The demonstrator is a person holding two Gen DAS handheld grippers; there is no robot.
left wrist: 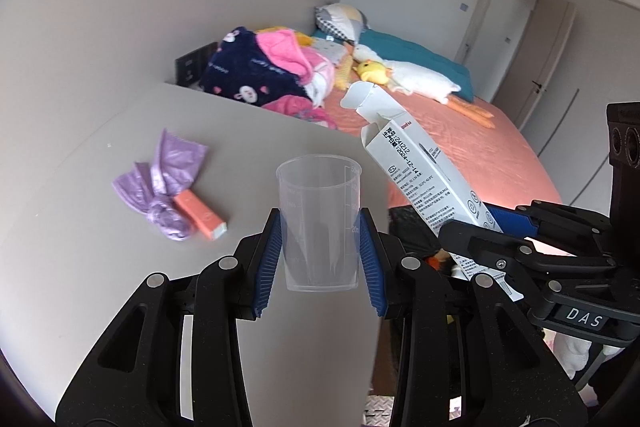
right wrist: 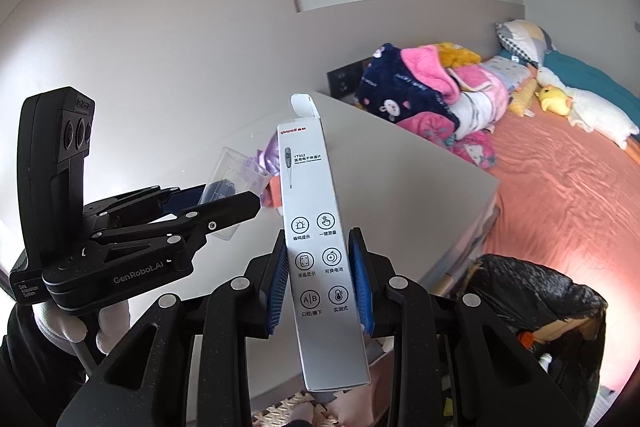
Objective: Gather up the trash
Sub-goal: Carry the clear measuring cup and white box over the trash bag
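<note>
The bed [left wrist: 460, 147] lies beyond the grey worktop [left wrist: 120, 147]. The black-lined bin [right wrist: 540, 307] sits low beside the right tool [right wrist: 322, 279], which clamps the thermometer box [right wrist: 316, 247], long axis upright, flap topmost. The left tool [left wrist: 320, 251] grips an upright plastic cup [left wrist: 318, 223].

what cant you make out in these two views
- Bin bag, right wrist view: its contents are mostly hidden by the black liner and cut off at the frame edge.
- White box: whether anything is inside; its walls hide that.
- Orange packet, left wrist view: print too small to read, part covered by the purple bag.
- Clear cup: upper scale marks too faint to read.
</note>
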